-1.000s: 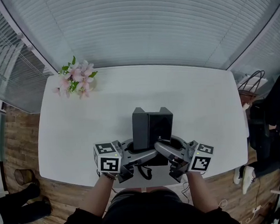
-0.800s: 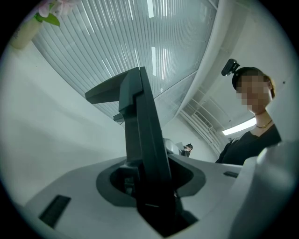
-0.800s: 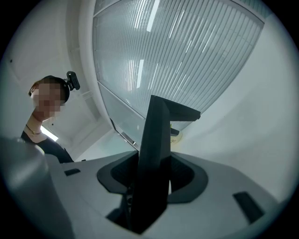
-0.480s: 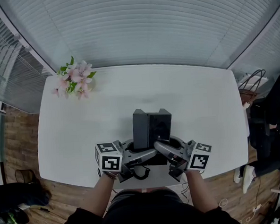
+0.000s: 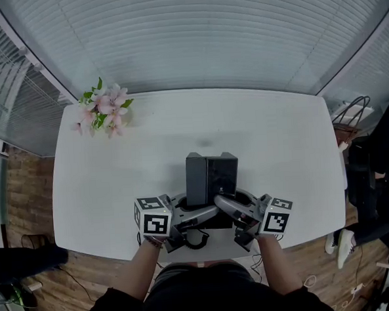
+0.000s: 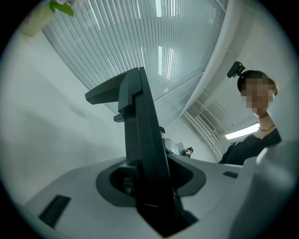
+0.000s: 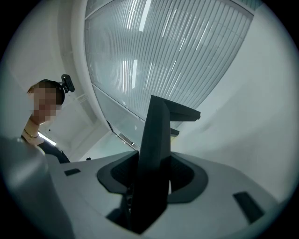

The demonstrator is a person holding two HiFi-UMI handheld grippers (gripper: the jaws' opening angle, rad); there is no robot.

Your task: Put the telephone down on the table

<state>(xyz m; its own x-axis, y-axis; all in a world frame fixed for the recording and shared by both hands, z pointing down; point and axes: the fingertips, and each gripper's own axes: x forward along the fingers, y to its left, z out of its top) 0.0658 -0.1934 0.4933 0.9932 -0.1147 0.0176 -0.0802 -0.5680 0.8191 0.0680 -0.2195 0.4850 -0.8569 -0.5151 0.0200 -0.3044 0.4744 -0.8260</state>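
Note:
A black telephone stands tilted up over the white table, near its front edge. My left gripper is shut on the telephone's left near edge, and my right gripper on its right near edge. The left gripper view shows the telephone as a dark slab rising from between the jaws of the left gripper. In the right gripper view the telephone stands the same way in the right gripper. A black cord curls below it. I cannot tell whether its base touches the table.
Pink flowers lie at the table's far left corner. Slatted blinds run behind the table. A bag and dark clothing are on the wooden floor to the right.
The telephone and both grippers have sunk slightly toward the table. A person's dark legs on the floor at the left have moved almost out of view.

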